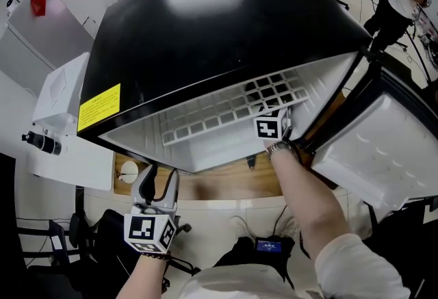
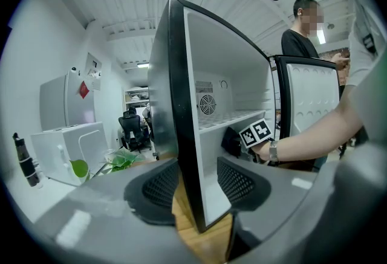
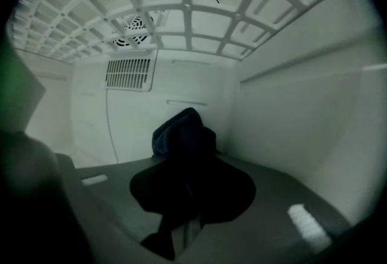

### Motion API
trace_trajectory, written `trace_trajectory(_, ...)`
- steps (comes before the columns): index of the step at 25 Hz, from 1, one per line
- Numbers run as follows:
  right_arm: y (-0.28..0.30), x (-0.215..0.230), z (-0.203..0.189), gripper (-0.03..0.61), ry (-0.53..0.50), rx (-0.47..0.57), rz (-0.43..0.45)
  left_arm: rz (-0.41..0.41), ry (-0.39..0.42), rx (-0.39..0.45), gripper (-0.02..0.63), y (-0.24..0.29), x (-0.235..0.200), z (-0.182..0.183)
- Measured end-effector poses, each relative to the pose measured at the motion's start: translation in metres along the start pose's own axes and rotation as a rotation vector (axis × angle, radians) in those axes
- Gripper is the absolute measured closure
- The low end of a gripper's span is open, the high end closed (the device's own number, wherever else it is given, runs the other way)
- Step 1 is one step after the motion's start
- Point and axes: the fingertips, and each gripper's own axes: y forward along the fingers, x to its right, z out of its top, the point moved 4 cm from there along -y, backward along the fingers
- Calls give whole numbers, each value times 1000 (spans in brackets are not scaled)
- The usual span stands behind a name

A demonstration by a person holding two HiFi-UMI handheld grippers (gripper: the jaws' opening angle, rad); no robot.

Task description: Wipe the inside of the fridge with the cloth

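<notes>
The small black fridge (image 1: 219, 24) stands open, with its white inside (image 1: 205, 144) and a white grid shelf (image 1: 236, 109) showing. My right gripper (image 3: 190, 193) is inside, under the shelf, shut on a dark bunched cloth (image 3: 181, 136) close to the right inner wall (image 3: 302, 118). In the head view only its marker cube (image 1: 272, 128) shows. The left gripper view shows the cloth (image 2: 231, 141) beside that cube. My left gripper (image 2: 195, 181) straddles the front edge of the fridge's left wall (image 2: 181, 106), jaws closed on it, at the lower left corner (image 1: 156, 181).
The fridge door (image 1: 383, 154) hangs open at the right, with a person (image 2: 299, 39) standing behind it. The fridge sits on a wooden top (image 1: 226, 181). A white appliance (image 1: 61, 106), a dark bottle (image 1: 42, 142) and a green plant (image 2: 115, 160) are at the left.
</notes>
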Motion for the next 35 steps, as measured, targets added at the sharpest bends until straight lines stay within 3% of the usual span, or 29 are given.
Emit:
trace_trajectory(7, -4, 4, -4, 497, 29, -16, -36, 0, 6, -3, 413, 0, 0, 0)
trace_trajectory(12, -13, 1, -5, 497, 36, 0, 1, 0, 6, -2, 414, 0, 0, -1)
trace_trajectory(18, -38, -29, 16, 497, 26, 69, 139, -15, 9, 8, 414, 2, 0, 0)
trace_trajectory(25, -66, -108, 28, 497, 41, 104, 330, -24, 2, 16, 417, 2, 0, 0)
trace_trajectory(35, -80, -225, 13, 497, 6, 21, 580, -34, 5, 20, 421, 1, 1, 1)
